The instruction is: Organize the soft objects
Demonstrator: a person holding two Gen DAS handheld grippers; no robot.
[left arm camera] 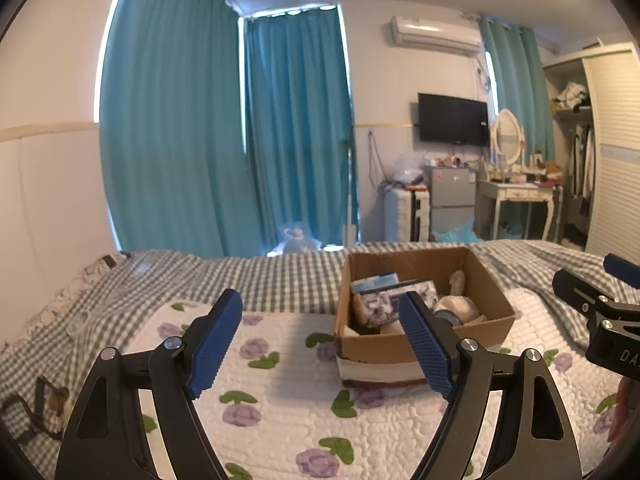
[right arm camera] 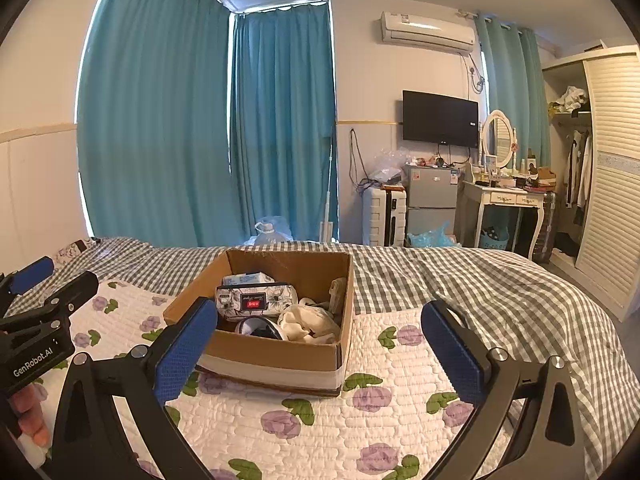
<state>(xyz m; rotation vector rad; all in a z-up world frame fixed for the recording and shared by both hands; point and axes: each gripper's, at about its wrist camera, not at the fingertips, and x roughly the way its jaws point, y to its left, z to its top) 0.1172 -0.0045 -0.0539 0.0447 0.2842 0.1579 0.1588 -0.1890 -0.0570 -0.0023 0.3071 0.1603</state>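
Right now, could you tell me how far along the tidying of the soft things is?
Done: a floral pouch, tissue pack and cream cloth lie in the cardboard box. In hand: nothing; the left hand-held gripper and right hand-held gripper are open. Nothing loose shows on the quilt.

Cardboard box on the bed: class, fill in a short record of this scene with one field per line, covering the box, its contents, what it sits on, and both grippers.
Box: open cardboard box, no lid
Contents: floral pouch, blue tissue pack, cream cloth
Surface: white quilt with purple flowers over checked bedding
Left gripper: open, empty, above the quilt
Right gripper: open, empty, facing the box
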